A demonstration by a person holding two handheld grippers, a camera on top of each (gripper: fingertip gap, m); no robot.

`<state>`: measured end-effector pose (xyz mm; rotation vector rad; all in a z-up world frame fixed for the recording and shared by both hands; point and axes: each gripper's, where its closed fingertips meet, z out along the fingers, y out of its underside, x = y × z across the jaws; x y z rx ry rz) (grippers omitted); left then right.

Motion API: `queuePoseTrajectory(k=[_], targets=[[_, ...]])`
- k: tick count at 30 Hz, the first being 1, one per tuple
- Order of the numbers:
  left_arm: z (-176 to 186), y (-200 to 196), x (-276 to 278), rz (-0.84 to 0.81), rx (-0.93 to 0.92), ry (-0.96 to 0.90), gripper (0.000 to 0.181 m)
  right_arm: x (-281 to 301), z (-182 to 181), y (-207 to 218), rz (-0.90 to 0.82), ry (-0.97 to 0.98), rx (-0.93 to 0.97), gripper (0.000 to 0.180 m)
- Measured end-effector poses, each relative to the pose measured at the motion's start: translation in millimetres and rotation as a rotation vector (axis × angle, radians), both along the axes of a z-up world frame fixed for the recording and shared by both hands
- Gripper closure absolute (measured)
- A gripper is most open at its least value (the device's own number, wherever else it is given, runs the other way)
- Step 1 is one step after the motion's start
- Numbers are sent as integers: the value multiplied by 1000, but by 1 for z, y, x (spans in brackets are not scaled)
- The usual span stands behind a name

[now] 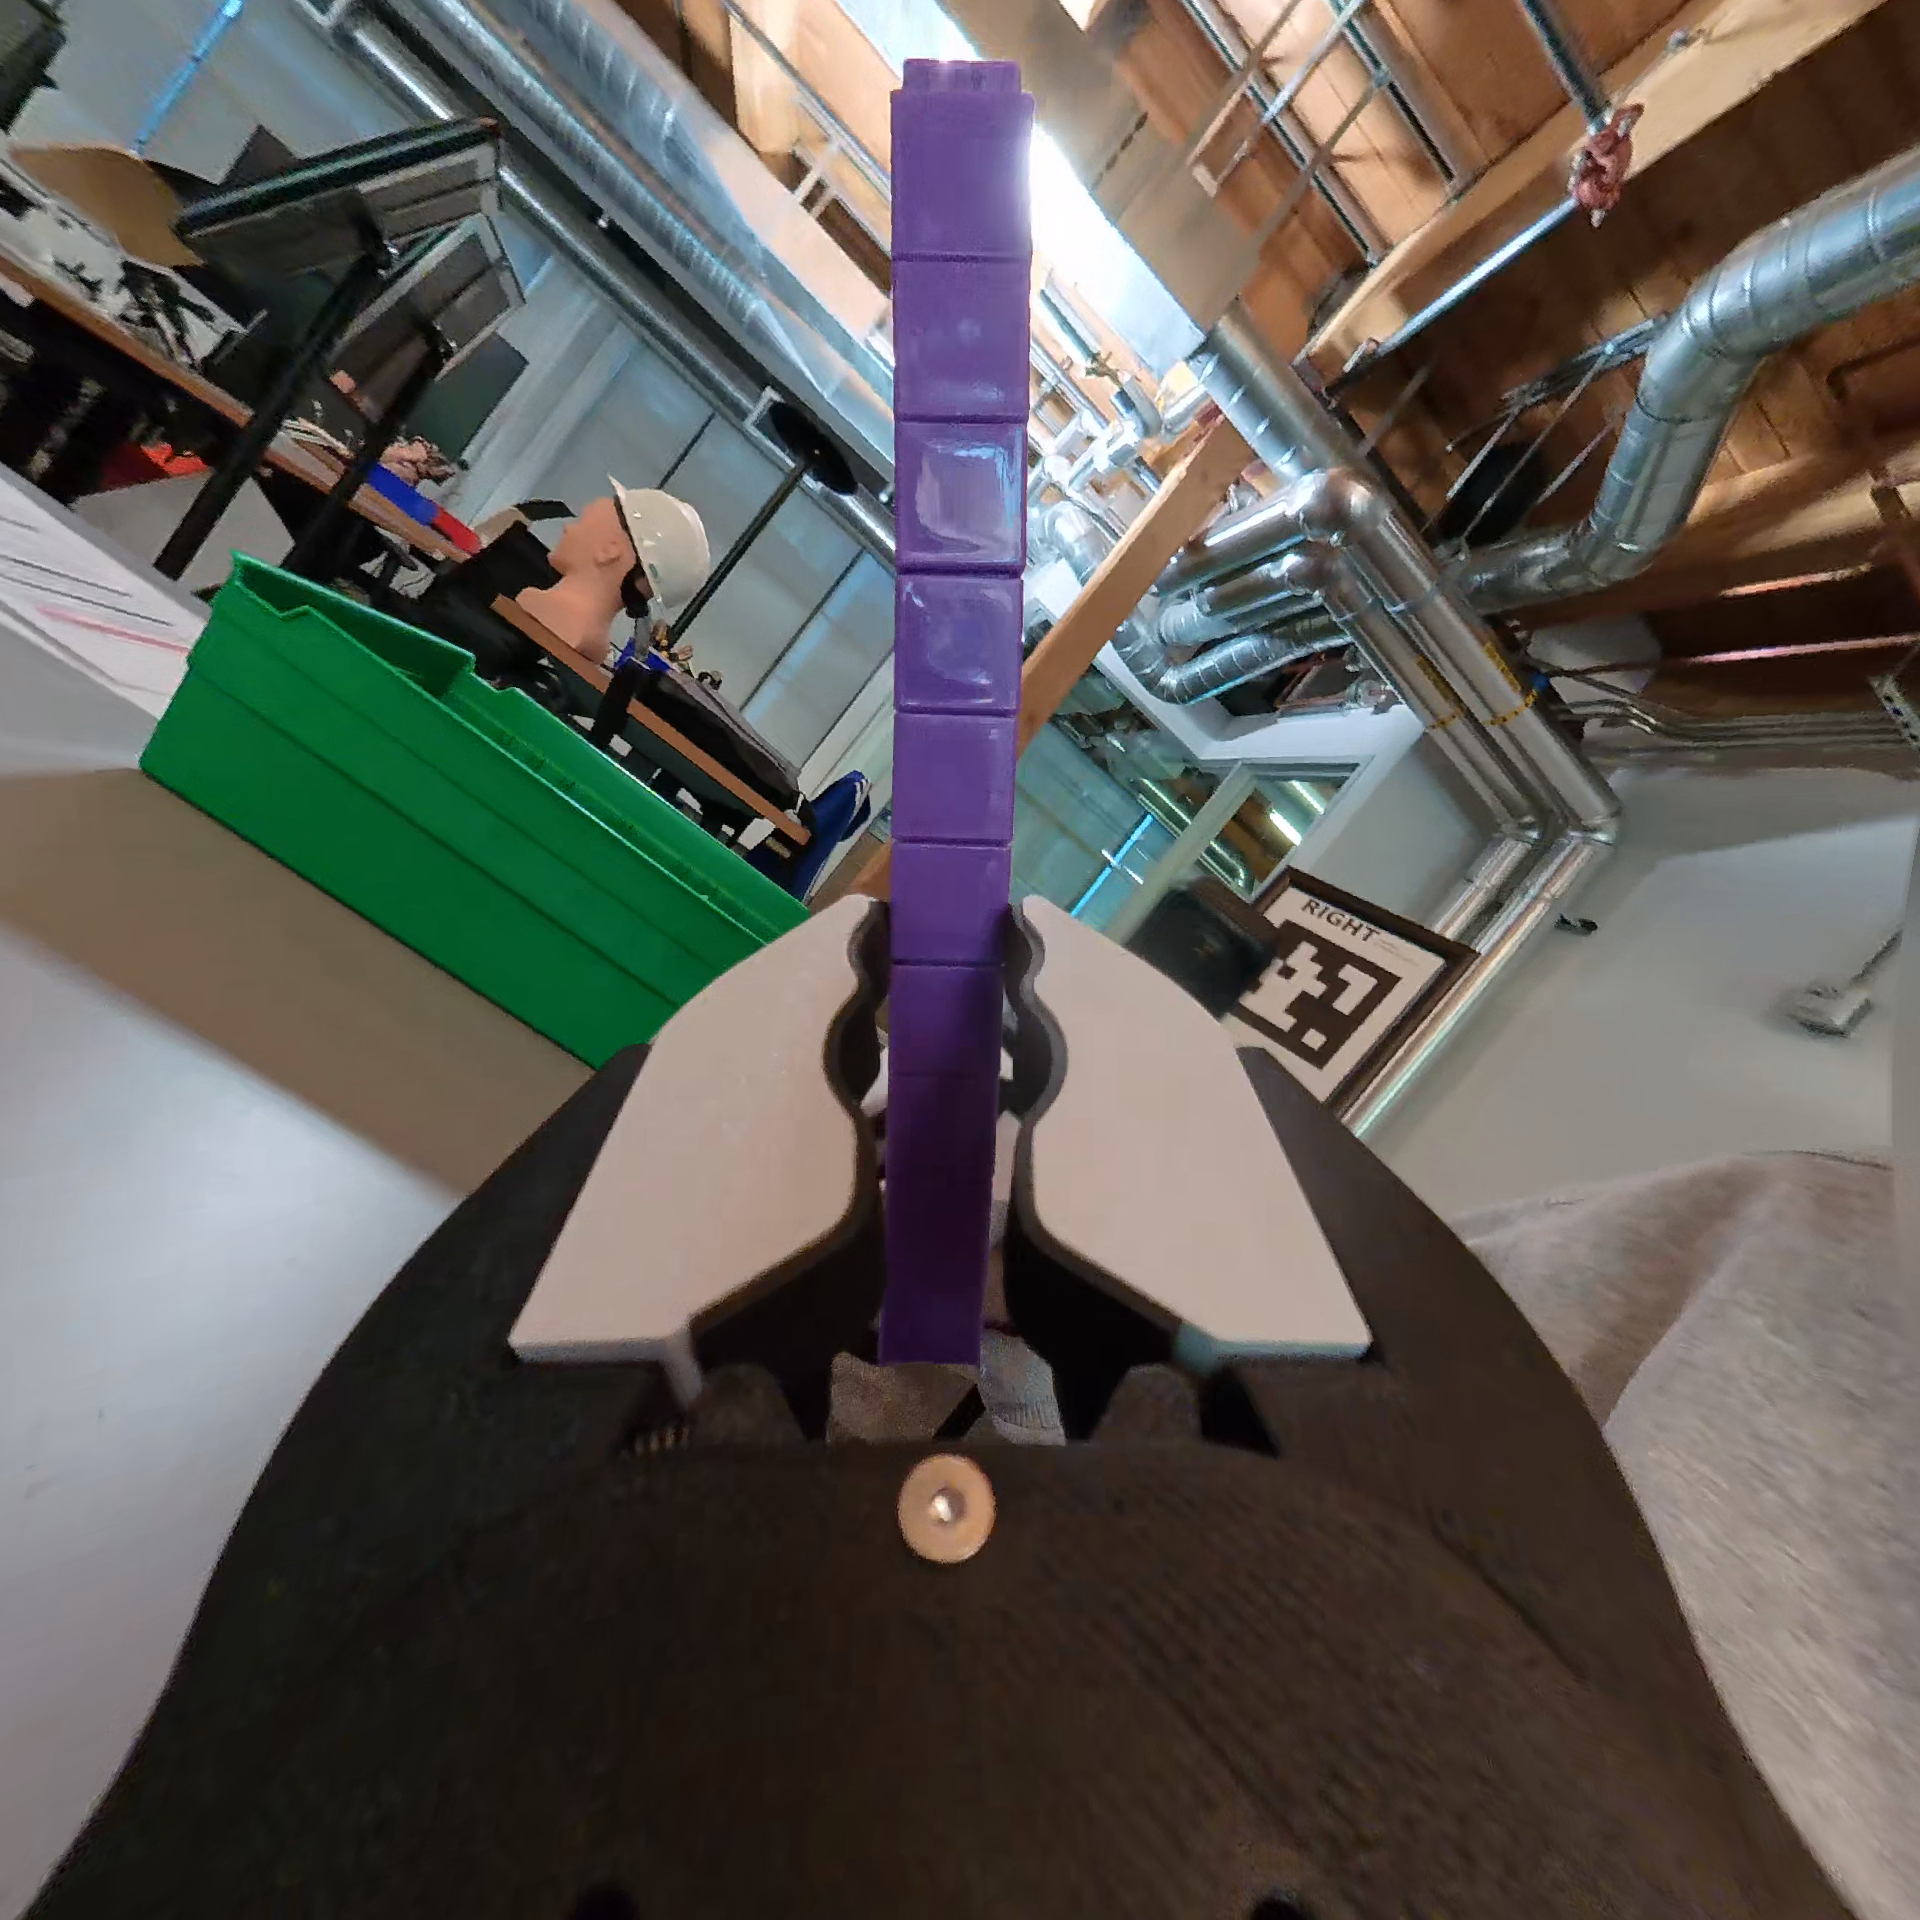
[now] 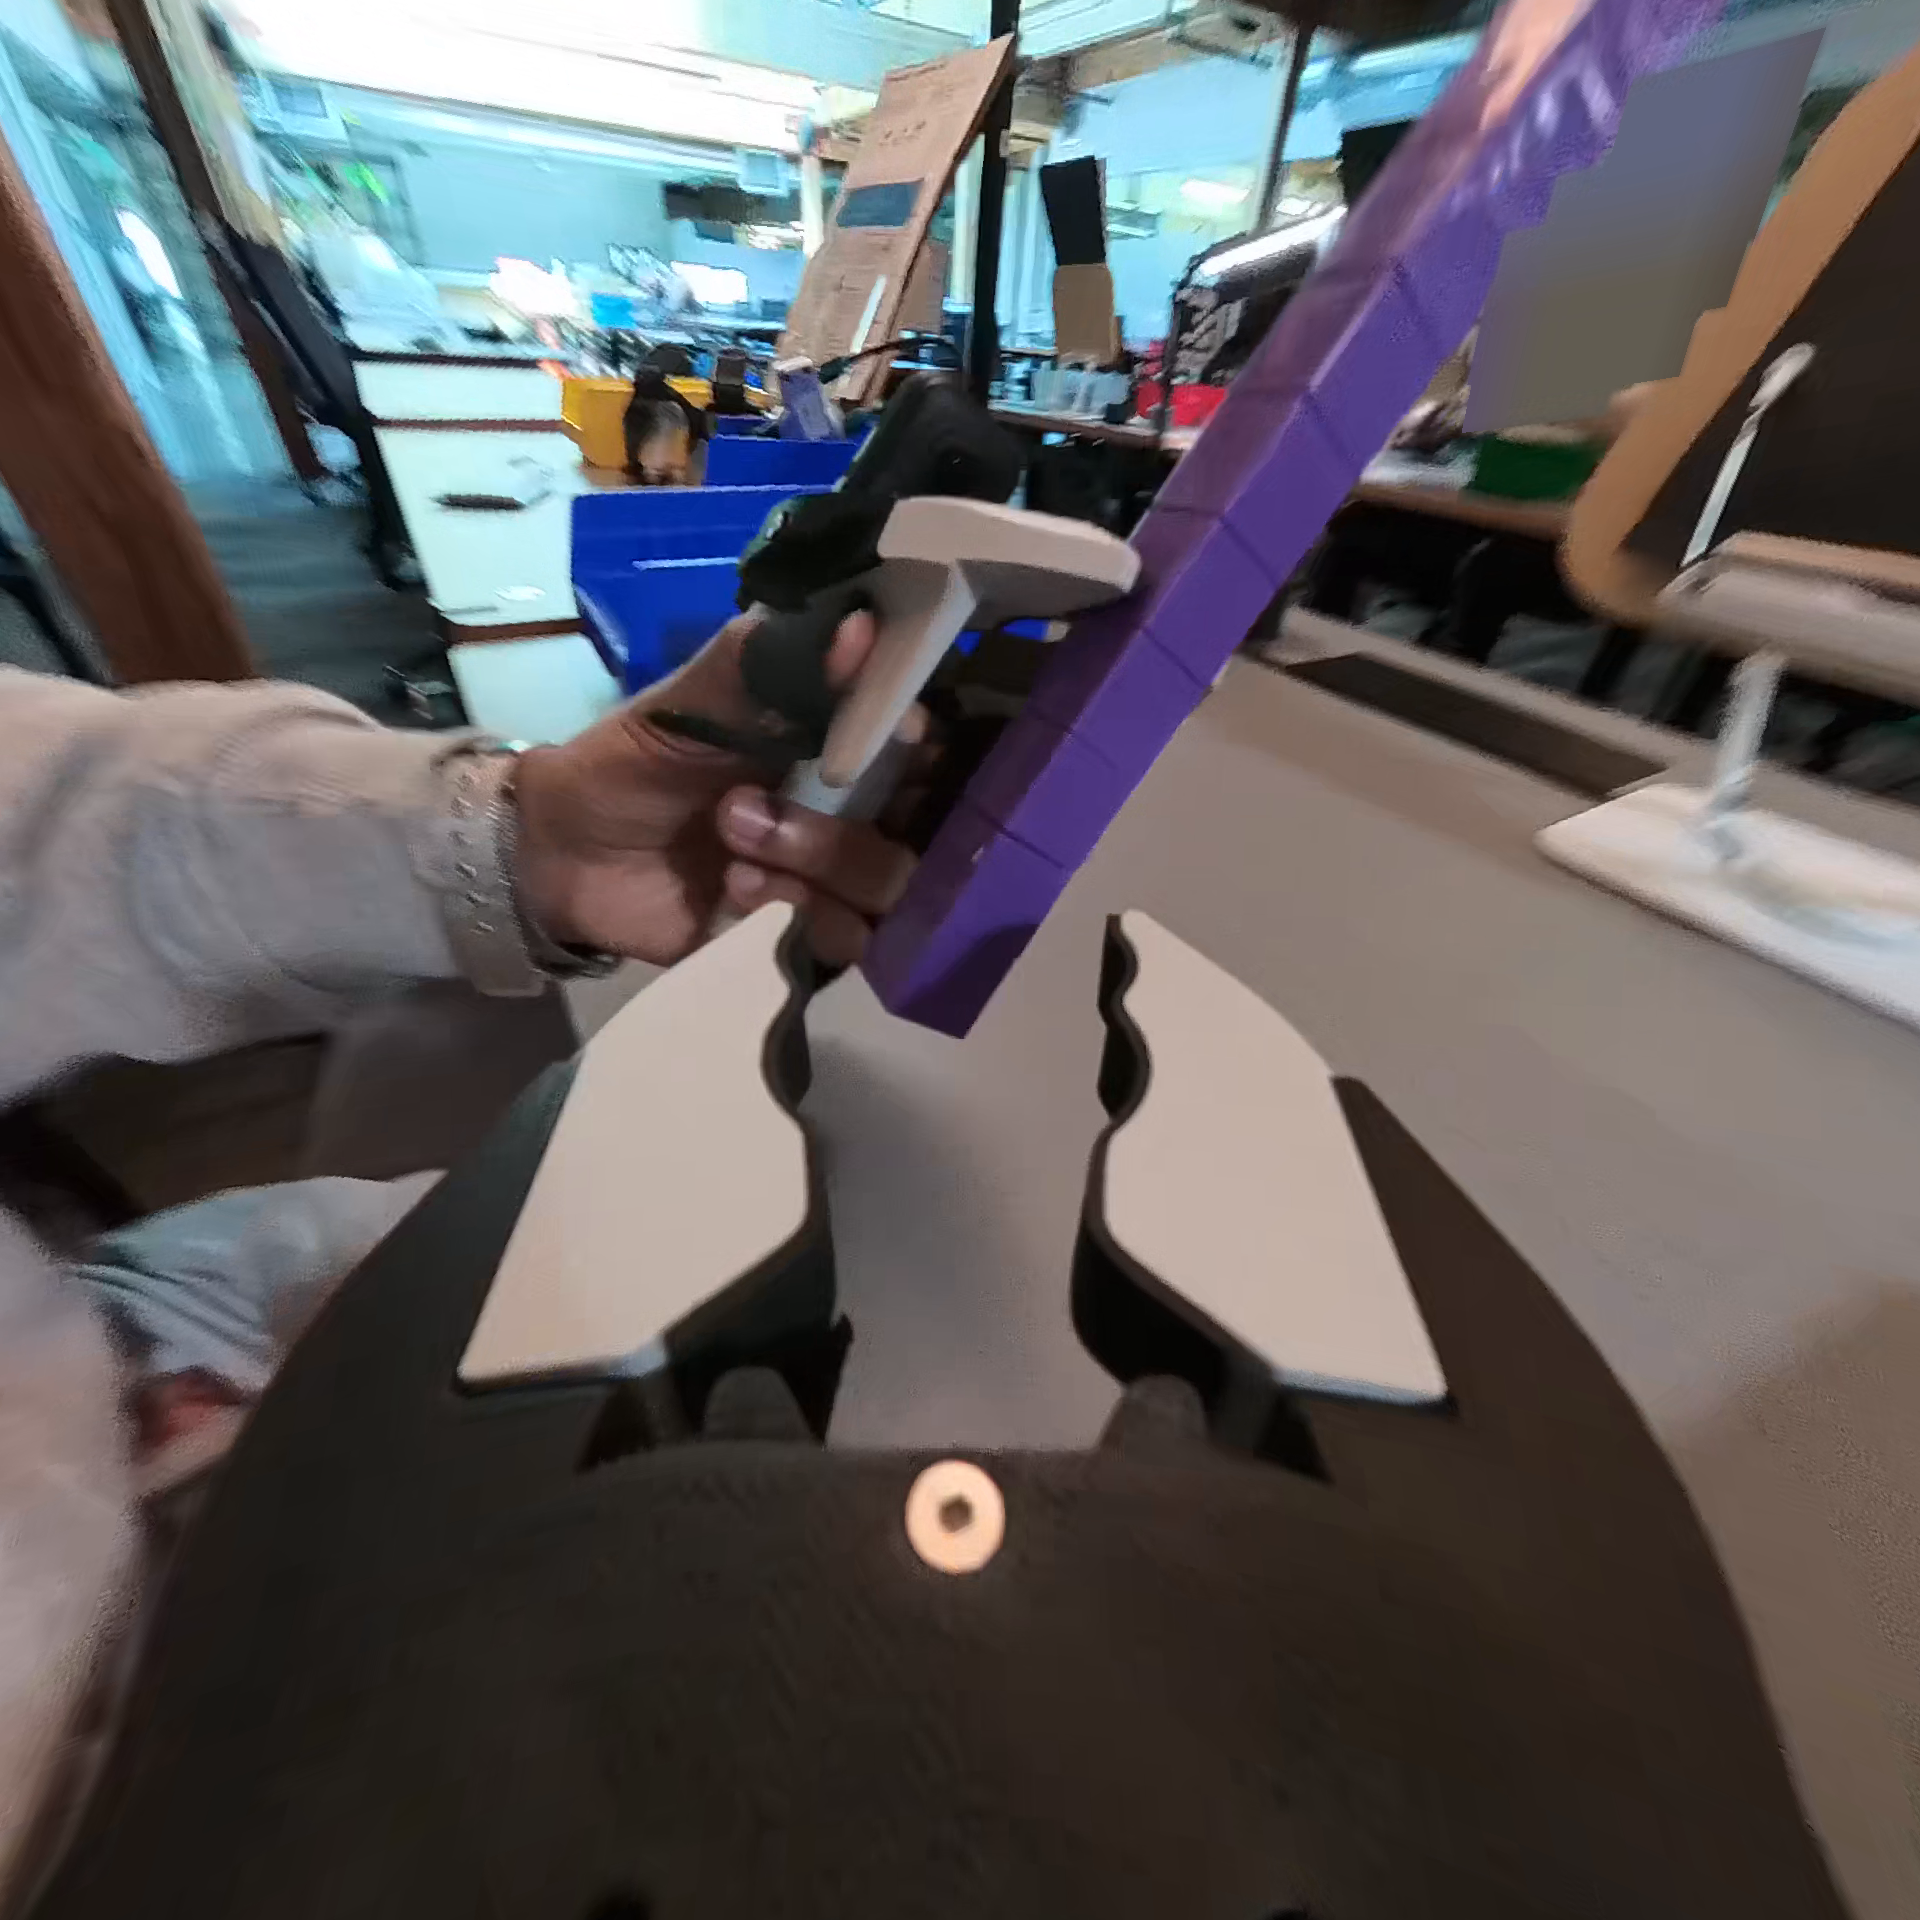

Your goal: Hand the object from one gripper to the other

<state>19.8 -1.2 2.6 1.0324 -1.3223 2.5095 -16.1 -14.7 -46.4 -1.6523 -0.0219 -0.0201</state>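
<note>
A long purple bar of joined cubes [image 1: 956,644] stands straight up between the fingers of my left gripper [image 1: 948,925], which is shut on its lower part. In the right wrist view the same bar [image 2: 1164,665] slants up to the right, held by the left gripper [image 2: 997,582] in a person's hand [image 2: 665,821]. My right gripper [image 2: 951,935] is open and empty. The bar's lower end hangs just above the gap between its fingertips, not touching them.
A green bin [image 1: 436,790] stands on the grey table [image 1: 208,1143] to the left. A framed marker board [image 1: 1340,987] leans at the right. Blue bins [image 2: 665,561] and a white stand [image 2: 1745,831] sit beyond the table [image 2: 1351,987]. A sleeve [image 2: 229,831] crosses from the left. The grippers' ends are close to 6 centimetres from one another.
</note>
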Motion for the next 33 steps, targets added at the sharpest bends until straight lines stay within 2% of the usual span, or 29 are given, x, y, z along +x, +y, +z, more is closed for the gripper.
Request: queuePoseTrajectory(k=[1, 6, 12, 14, 19, 26, 33], targets=[[2, -2, -2, -9, 10, -16, 159, -3, 0, 1, 28, 71, 6, 125], [15, -12, -15, -36, 33, -122, 159, -8, 1, 0, 142, 325, 26, 139], [23, -27, -28, -46, 101, -219, 159, -16, 0, 2, 210, 422, 41, 145], [23, -32, -30, -43, 130, -242, 159, -18, 1, 2, 224, 416, 43, 156], [29, -31, -32, -30, 112, -261, 159, -18, 6, 0, 206, 334, 58, 157], [35, -27, -29, 19, 115, -267, 124, -10, 19, -7, 185, 307, 127, 157], [30, -27, -25, 23, 121, -239, 120, 4, 28, -19, 137, 234, 169, 157]])
